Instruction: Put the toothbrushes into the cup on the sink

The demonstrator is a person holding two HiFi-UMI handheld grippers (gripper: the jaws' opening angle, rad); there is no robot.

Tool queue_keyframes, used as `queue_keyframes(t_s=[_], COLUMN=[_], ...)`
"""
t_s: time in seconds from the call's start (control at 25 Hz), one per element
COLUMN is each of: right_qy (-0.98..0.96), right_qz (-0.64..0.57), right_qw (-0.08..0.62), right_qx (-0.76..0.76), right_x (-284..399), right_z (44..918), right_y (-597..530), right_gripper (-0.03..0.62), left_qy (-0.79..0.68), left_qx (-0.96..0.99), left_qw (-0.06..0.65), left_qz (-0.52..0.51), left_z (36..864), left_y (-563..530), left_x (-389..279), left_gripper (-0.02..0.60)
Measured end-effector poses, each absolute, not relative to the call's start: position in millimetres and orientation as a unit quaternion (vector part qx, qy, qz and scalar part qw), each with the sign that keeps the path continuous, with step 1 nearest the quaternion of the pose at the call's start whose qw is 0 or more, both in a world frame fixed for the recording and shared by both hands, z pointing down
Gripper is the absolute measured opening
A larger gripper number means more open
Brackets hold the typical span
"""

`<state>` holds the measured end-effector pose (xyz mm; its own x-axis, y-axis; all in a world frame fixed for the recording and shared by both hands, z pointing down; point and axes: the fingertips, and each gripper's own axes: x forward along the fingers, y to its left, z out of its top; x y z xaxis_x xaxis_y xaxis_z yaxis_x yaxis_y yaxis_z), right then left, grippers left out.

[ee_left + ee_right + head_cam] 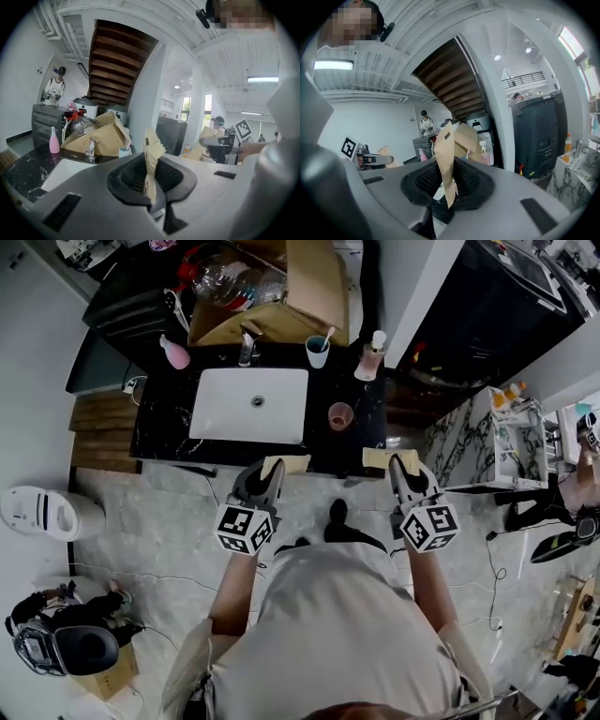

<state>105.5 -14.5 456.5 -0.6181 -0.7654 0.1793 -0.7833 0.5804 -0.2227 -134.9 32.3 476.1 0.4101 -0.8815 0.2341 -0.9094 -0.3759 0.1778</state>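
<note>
Left claw and right claw each pinch a tan paper packet, likely wrapped toothbrushes, held near; next comes reaching far across the desk to the blue cup.

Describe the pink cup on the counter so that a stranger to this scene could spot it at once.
Find the black counter with the white sink set into it. Just right of the sink, toward the front edge, stands the pink cup. The pale blue cup stands farther back, beside the pump bottle.
</note>
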Motion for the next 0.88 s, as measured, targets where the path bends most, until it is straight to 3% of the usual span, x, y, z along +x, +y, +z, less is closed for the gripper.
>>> queue_keyframes(t_s=[0.88], right_qy=[-0.916], right_qz=[0.170], right_qw=[0.047], right_qx=[0.361], right_x=[121], right_z=[487], right_y=[-131], right_gripper=[0.072], left_qy=[-0.597], left_qx=[0.783], left_qw=[0.158], left_qz=[0.075], left_z=[494], left_y=[-55], left_x=[-108], left_gripper=[0.034])
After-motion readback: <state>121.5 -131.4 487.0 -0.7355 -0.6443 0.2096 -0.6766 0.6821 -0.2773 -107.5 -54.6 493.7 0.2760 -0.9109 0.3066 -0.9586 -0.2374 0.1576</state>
